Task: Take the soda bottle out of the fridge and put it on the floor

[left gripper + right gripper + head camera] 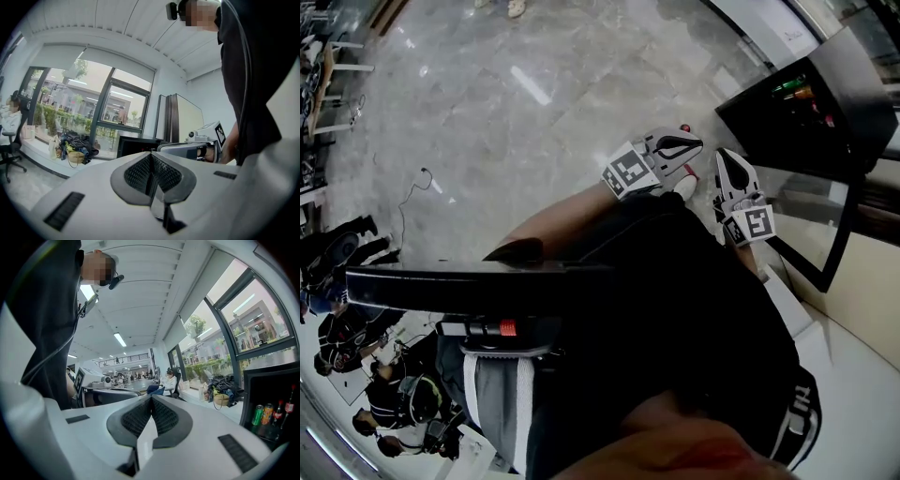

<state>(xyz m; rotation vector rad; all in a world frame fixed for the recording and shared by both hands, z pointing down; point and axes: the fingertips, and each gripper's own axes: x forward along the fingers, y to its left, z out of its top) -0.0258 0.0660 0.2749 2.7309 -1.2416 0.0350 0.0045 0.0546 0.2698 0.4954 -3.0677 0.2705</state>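
Observation:
A small black fridge [811,108] stands open at the upper right of the head view, with coloured drinks [797,92] inside. In the right gripper view a dark soda bottle [279,414] with a red label stands in the fridge [281,380], beside a green can [257,415] and an orange can [267,413]. My left gripper [692,142] and right gripper [727,161] are held side by side in front of the fridge, apart from it. Both are shut and hold nothing: the left gripper [151,155] and the right gripper [151,398] each show their pads pressed together.
The fridge's glass door [830,225] hangs open to the right of my grippers. Grey marble floor [516,103] stretches to the left. A pile of bags [75,145] lies by the tall windows [70,103]. A person sits on a chair [169,380] further back.

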